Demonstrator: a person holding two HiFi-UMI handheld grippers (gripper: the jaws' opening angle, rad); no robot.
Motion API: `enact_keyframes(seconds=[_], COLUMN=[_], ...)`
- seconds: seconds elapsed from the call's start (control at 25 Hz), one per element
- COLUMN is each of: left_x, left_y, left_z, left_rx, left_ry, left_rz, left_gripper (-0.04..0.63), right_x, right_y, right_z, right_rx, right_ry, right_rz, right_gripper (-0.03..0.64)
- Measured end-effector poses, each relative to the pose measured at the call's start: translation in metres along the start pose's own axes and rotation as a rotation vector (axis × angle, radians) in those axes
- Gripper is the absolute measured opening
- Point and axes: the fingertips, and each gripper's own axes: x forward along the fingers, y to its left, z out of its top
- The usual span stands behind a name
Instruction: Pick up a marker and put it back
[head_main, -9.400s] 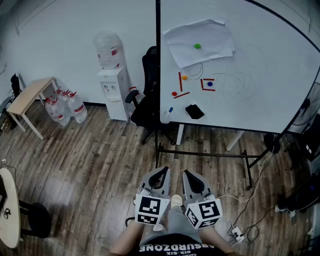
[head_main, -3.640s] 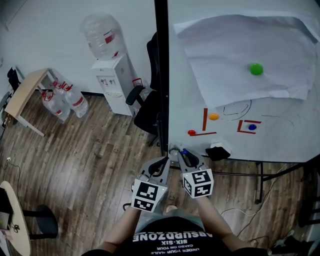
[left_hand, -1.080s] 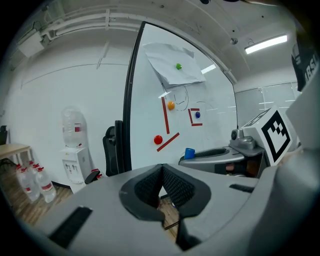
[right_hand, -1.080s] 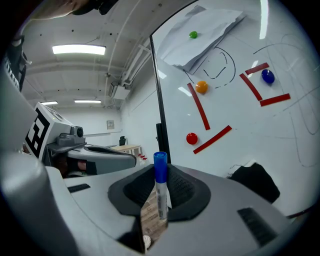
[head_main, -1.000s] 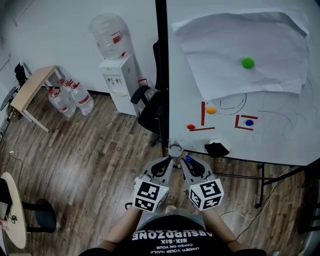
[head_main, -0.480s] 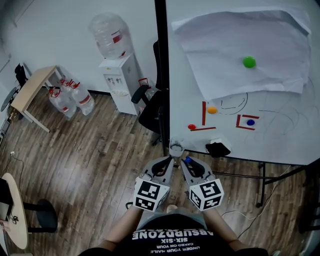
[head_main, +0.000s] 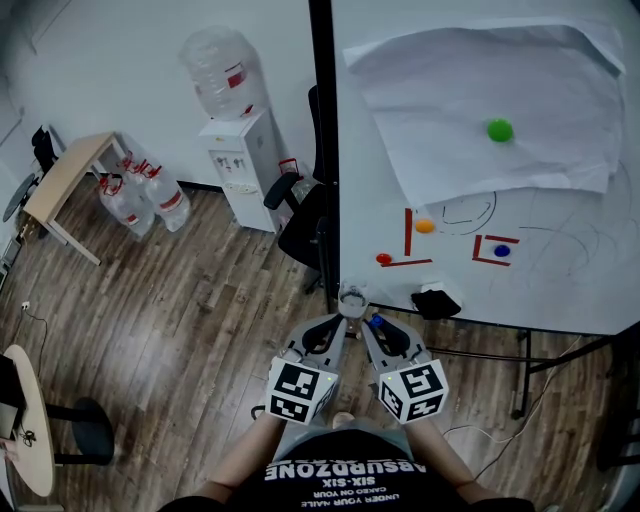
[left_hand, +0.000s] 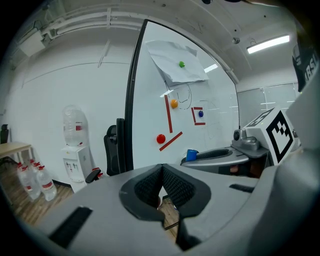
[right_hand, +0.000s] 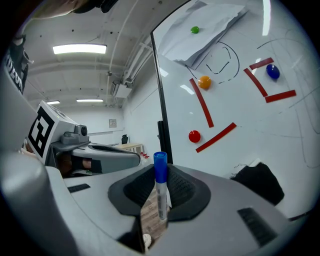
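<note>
A white marker (right_hand: 160, 197) with a blue cap (right_hand: 160, 167) stands upright between the pads of my right gripper (right_hand: 160, 202), which is shut on it. In the head view the cap (head_main: 375, 322) pokes out at the right gripper (head_main: 370, 325), just below the whiteboard's lower left corner. My left gripper (head_main: 338, 322) is close beside it, shut and empty; its pads (left_hand: 172, 186) meet with nothing between them. A small clear holder (head_main: 351, 297) sits at the board's corner, right in front of both grippers.
The whiteboard (head_main: 570, 280) carries a black eraser (head_main: 436, 301), red (head_main: 384, 258), orange (head_main: 425, 226), blue (head_main: 501, 251) and green (head_main: 499, 129) magnets, and a paper sheet (head_main: 470, 90). A black chair (head_main: 300, 215) and a water dispenser (head_main: 238, 175) stand to the left.
Both grippers stay almost where they were, the marker still in the right one. Only the head view has shifted slightly.
</note>
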Motion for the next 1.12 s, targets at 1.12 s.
enact_keyframes(seconds=[1.12], left_x=[0.009], left_y=[0.005], left_z=[0.003], left_rx=[-0.027], left_ry=[-0.026], left_rz=[0.018], left_gripper=[0.006], right_x=[0.001], right_y=[-0.01], right_z=[0.051], right_rx=[-0.011], right_ry=[-0.11], right_rz=[0.01], right_gripper=[0.069])
